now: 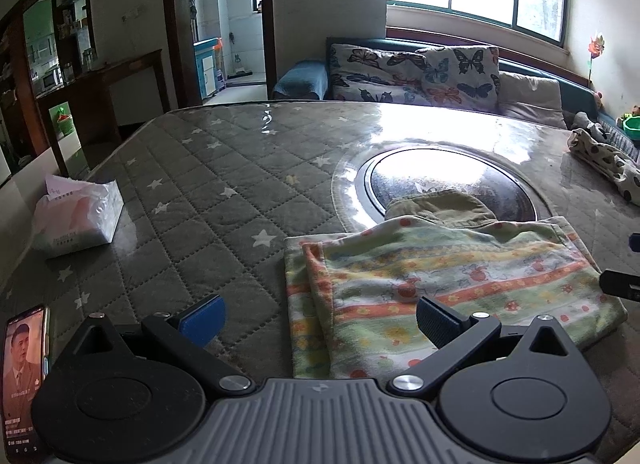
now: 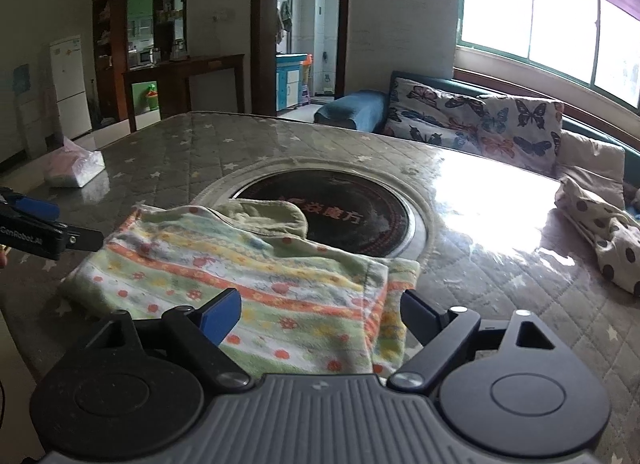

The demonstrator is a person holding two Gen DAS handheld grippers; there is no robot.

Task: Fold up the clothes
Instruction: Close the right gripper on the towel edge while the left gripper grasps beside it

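1. A phone point(image 1: 25, 380) lies at the near left edge of the table point(image 1: 192, 191), screen lit and facing up, out of the way of the folding area, most likely so it can be watched while the hands work.
2. A pack of tissues point(image 1: 76, 219) sits further back on the left, well apart from the clothes, which leaves the middle of the quilted cover free.
3. The left gripper point(image 1: 320, 322) hangs low over the near left corner of the striped garment point(image 1: 440, 284). Its jaws stand wide apart with nothing between them; the cloth's left edge lies between and just ahead of the two fingers.
4. The striped garment lies flat near the front edge of the table, doubled over itself with a layered edge showing on its left side. A plain green piece point(image 1: 440, 203) shows at its far end, lying partly over the round dark plate point(image 1: 452, 179) set into the table. This fits either a fold just laid down or one about to be taken further.
5. The right gripper point(image 2: 320, 314) is over the garment's near right corner, jaws likewise spread and empty, mirroring the left so both corners could be handled together.
6. A spotted cloth point(image 1: 608, 167) lies bunched at the far right edge, apart from the flat one.
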